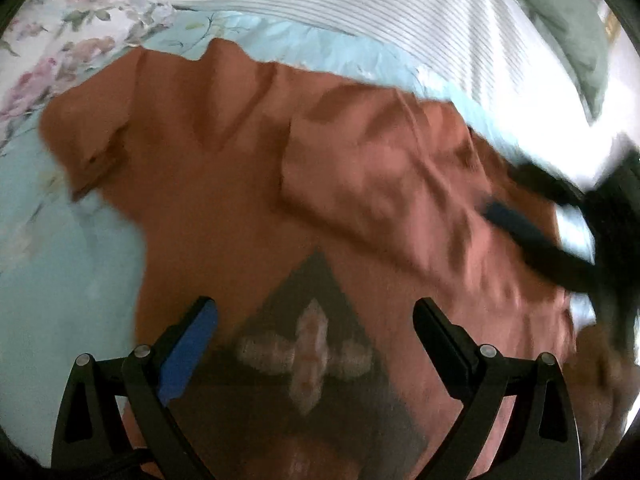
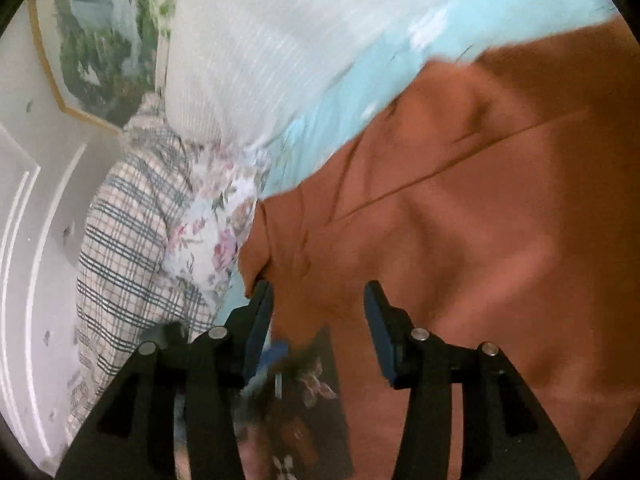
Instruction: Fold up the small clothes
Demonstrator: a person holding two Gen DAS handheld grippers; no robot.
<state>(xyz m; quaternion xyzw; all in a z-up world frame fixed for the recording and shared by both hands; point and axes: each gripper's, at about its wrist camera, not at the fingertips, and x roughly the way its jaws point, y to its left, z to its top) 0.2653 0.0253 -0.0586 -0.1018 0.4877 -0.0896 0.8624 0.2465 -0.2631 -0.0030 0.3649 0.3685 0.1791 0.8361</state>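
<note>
A rust-orange shirt (image 1: 224, 184) with a dark triangular print (image 1: 308, 344) lies on the light blue bedsheet (image 1: 60, 280). One side is folded over onto the body as a lighter flap (image 1: 380, 184). My left gripper (image 1: 316, 312) is open and empty, hovering just above the print. My right gripper (image 2: 318, 296) is open above the shirt's (image 2: 480, 220) left edge; it also shows in the left wrist view (image 1: 532, 232), blurred, at the shirt's right side.
A white striped pillow (image 1: 360, 4) and a green pillow (image 1: 560, 20) lie beyond the shirt. A floral cover (image 1: 80, 20) lies at far left. In the right wrist view, a plaid cloth (image 2: 128, 240), a white door (image 2: 28, 240) and a framed picture (image 2: 100, 40).
</note>
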